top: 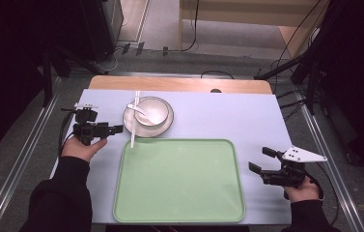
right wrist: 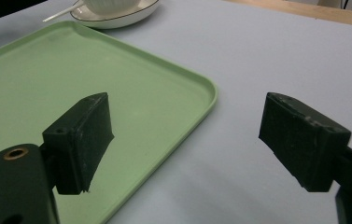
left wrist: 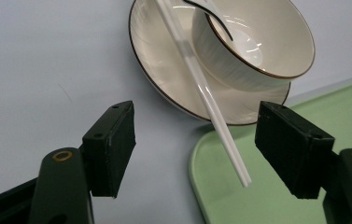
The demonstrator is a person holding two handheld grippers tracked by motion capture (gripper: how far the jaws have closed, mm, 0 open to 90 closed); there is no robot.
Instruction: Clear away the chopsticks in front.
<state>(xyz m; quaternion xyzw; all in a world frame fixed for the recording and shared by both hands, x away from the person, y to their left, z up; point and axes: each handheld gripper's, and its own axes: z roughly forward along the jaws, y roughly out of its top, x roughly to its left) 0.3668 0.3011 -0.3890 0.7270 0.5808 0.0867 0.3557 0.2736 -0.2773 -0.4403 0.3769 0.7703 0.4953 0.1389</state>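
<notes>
A white bowl (top: 152, 112) with a white spoon (top: 137, 109) in it stands on a white plate (top: 141, 126) behind the green tray (top: 179, 212). White chopsticks (top: 133, 125) lie across the plate's left side, their near tips reaching the tray's far left corner. My left gripper (top: 117, 129) is open just left of those tips. In the left gripper view the chopsticks (left wrist: 201, 88) run down between the spread fingers (left wrist: 110, 149), past the bowl (left wrist: 257, 42) and plate (left wrist: 159, 65). My right gripper (top: 260, 159) is open and holds nothing, right of the tray (right wrist: 47, 70).
A pale blue mat (top: 218, 116) covers the table, with a wooden strip (top: 179, 84) along the far edge. Metal rails (top: 25, 145) run down both sides. Cables and dark stands lie on the floor beyond the table.
</notes>
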